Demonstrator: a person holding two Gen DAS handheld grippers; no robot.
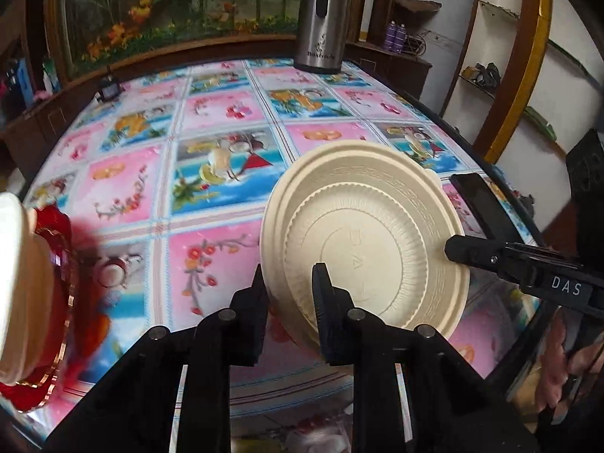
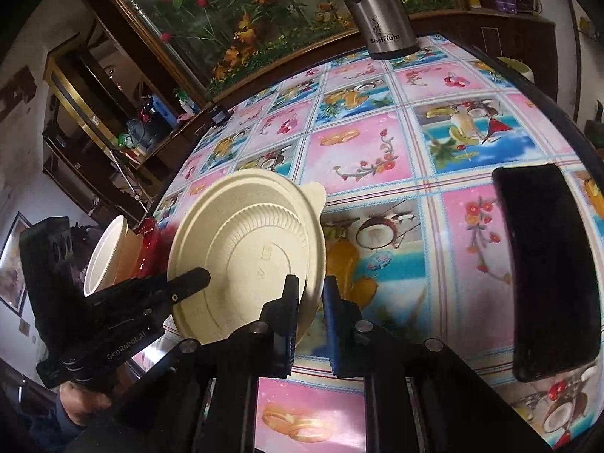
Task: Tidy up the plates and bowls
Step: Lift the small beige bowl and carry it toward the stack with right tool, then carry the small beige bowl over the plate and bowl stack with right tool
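The beige plate (image 1: 362, 238) is pinched at its near rim by the left tongs (image 1: 288, 287) and at the opposite rim by the right tongs (image 2: 311, 298), each pair pressed together on the edge, so that it is held tilted, lifted off the floral worktop (image 1: 211, 120). The step in hand is judged to be the carrying of this plate; next, a transfer toward the white bowl (image 2: 107, 253) stacked on the red dish (image 2: 149, 241) at the left is called for, with one grip released. Both tools are held low, angled inward toward each other, a black phone (image 2: 547, 271) lying just beside the right one and a steel flask (image 1: 321, 22) well apart.
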